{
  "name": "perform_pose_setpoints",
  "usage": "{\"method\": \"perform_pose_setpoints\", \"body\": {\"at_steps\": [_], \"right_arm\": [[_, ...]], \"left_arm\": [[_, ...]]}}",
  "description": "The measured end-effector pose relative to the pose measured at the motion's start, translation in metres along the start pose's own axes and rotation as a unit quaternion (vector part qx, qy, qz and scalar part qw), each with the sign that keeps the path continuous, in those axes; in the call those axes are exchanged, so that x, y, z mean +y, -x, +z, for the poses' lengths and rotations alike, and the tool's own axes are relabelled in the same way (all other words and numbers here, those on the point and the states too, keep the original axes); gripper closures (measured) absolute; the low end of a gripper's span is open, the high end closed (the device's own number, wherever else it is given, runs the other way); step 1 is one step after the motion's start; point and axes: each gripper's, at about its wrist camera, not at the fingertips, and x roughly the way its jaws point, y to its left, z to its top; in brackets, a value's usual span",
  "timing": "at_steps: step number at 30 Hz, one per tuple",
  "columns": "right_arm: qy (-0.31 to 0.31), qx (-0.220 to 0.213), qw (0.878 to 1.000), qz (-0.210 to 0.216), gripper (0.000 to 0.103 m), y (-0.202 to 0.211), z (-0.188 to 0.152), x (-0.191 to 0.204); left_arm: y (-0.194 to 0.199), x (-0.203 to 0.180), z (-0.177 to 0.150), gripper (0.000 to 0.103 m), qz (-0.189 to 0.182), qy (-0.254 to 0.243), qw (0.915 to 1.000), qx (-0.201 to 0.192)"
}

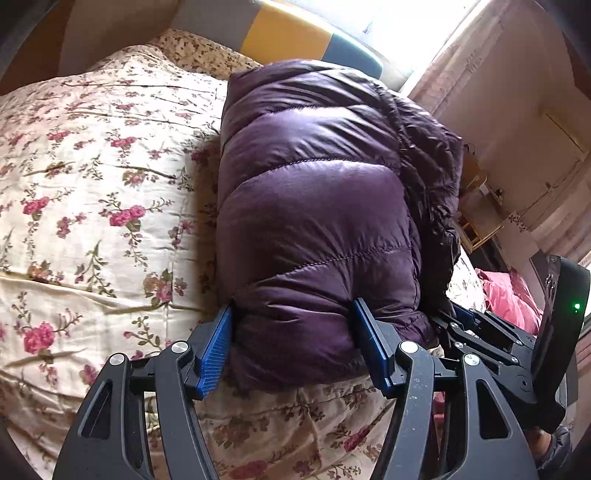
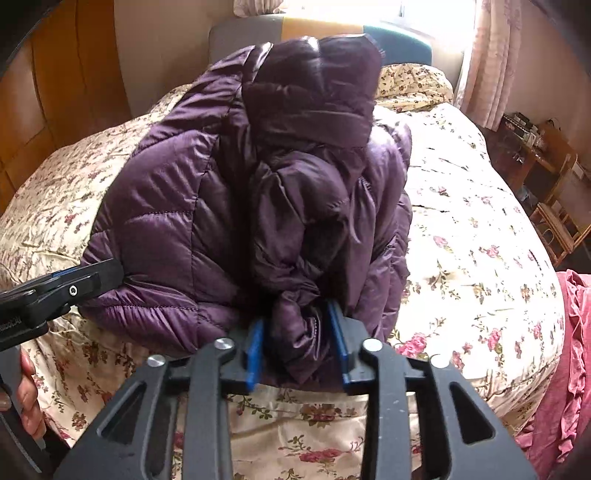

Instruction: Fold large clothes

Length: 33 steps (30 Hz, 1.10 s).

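A purple quilted down jacket (image 1: 317,206) lies folded into a thick bundle on the floral bed cover (image 1: 92,177). My left gripper (image 1: 291,336) is shut on the bundle's near left end, blue pads pressing the puffy fabric. My right gripper (image 2: 297,343) is shut on bunched jacket (image 2: 229,184) fabric at the near right end. The hood lies on top at the far end. The left gripper (image 2: 74,286) shows at the left edge of the right wrist view, the right gripper (image 1: 480,332) at the right of the left wrist view.
The bed has a grey, yellow and teal headboard (image 2: 325,29). A pink ruffled cloth (image 2: 569,350) lies at the bed's right edge. Wooden chairs and a desk (image 2: 554,199) stand to the right. A wooden wardrobe (image 2: 66,92) is on the left.
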Motion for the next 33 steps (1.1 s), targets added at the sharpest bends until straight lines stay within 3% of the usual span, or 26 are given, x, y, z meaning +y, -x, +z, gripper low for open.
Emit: {"method": "perform_pose_setpoints", "body": {"at_steps": [5, 8, 15, 20, 33], "right_arm": [[-0.002, -0.013, 1.0, -0.006, 0.045, 0.019, 0.002, 0.001], [0.0, -0.019, 1.0, -0.005, 0.042, 0.03, 0.004, 0.001], [0.024, -0.037, 0.999, -0.005, 0.041, 0.06, 0.01, 0.006], [0.043, -0.052, 0.998, 0.0, 0.041, 0.069, 0.032, 0.01], [0.071, -0.054, 0.996, 0.005, 0.041, 0.032, 0.089, 0.012]], "left_arm": [[0.016, -0.004, 0.003, 0.041, 0.006, -0.004, 0.9999, -0.016], [0.024, -0.005, 0.006, 0.041, 0.003, 0.0, 0.9996, -0.027], [0.034, -0.007, 0.017, 0.041, -0.001, 0.011, 0.9989, -0.045], [0.042, -0.013, 0.019, 0.041, -0.004, 0.012, 0.9984, -0.056], [0.035, -0.018, 0.058, 0.041, -0.006, 0.002, 0.9977, -0.068]]}}
